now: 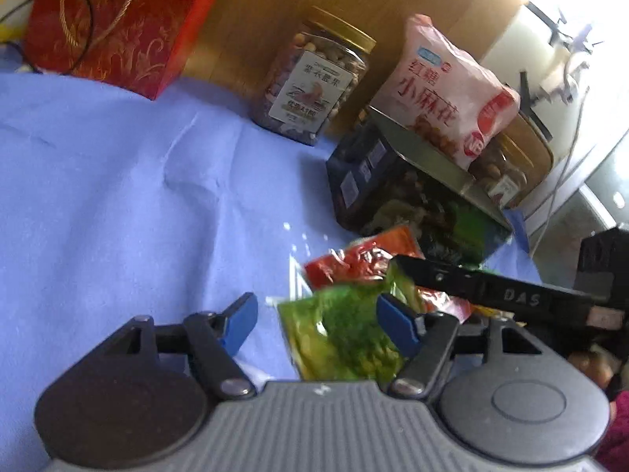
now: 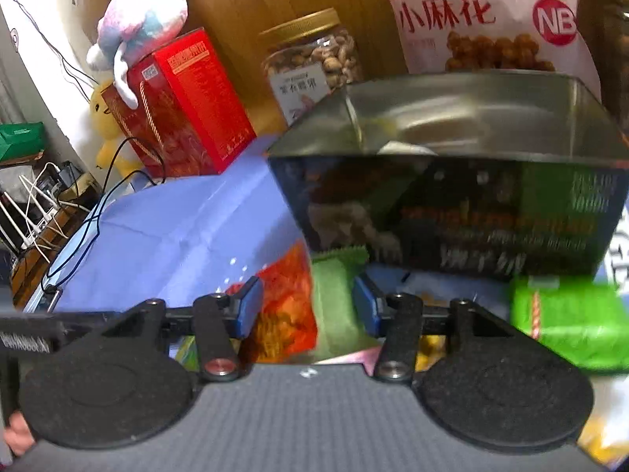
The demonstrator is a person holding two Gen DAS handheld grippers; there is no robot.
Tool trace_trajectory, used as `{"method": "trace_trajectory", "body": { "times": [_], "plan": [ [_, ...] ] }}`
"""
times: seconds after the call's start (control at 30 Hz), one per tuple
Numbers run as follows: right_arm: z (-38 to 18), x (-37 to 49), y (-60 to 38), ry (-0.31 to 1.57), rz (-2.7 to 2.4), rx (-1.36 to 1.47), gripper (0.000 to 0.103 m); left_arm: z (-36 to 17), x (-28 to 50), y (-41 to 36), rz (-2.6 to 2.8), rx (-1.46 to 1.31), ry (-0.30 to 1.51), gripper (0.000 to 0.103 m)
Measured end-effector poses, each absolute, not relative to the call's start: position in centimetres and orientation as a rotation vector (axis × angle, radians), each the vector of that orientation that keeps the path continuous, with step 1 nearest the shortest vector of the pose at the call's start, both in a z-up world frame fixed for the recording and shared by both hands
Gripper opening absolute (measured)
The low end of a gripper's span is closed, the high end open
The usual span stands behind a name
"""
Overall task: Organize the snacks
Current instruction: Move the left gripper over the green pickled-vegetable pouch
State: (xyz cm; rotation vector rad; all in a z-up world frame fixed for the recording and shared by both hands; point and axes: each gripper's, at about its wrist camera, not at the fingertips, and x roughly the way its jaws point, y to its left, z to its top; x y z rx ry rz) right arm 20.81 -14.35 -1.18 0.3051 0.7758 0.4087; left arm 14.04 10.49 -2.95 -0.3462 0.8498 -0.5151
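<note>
Small snack packets lie in a heap on the blue cloth (image 1: 118, 196). In the left wrist view a green packet (image 1: 346, 338) lies between the blue pads of my left gripper (image 1: 319, 318); only the right pad overlaps it, and the jaws stand open. A red packet (image 1: 354, 263) lies just beyond. In the right wrist view my right gripper (image 2: 308, 305) stands open over an orange packet (image 2: 287, 306) and a pale green packet (image 2: 334, 310), with no pad pressing on either. An open dark box (image 2: 452, 196) stands right behind them. The right gripper's black body (image 1: 507, 295) reaches in from the right.
A nut jar (image 1: 314, 78) with a gold lid, a pink bag (image 1: 444, 86), a second jar (image 1: 507, 165) and a red gift bag (image 1: 118, 19) line the wooden back wall. A bright green packet (image 2: 570, 322) lies at the right. A plush toy (image 2: 145, 19) tops the red bag; cables hang at the left.
</note>
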Motion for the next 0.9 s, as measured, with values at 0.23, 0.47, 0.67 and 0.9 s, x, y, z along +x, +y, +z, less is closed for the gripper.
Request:
{"method": "trace_trajectory", "body": {
  "times": [0.23, 0.47, 0.67, 0.9],
  "plan": [
    [-0.4, 12.5, -13.0, 0.713, 0.482, 0.253, 0.044, -2.9, 12.3, 11.7, -0.556, -0.428, 0.833, 0.068],
    [0.8, 7.5, -13.3, 0.593, 0.466, 0.222, 0.044, -1.9, 10.0, 14.1, -0.543, -0.484, 0.779, 0.068],
    [1.0, 8.5, -12.5, 0.608, 0.476, 0.276, 0.044, -2.6, 9.4, 15.0, -0.546, -0.506, 0.799, 0.068],
    [-1.8, 11.7, -10.5, 0.703, 0.444, 0.319, 0.027, -3.8, 9.5, 14.8, -0.566, -0.512, 0.832, 0.068]
  ]
}}
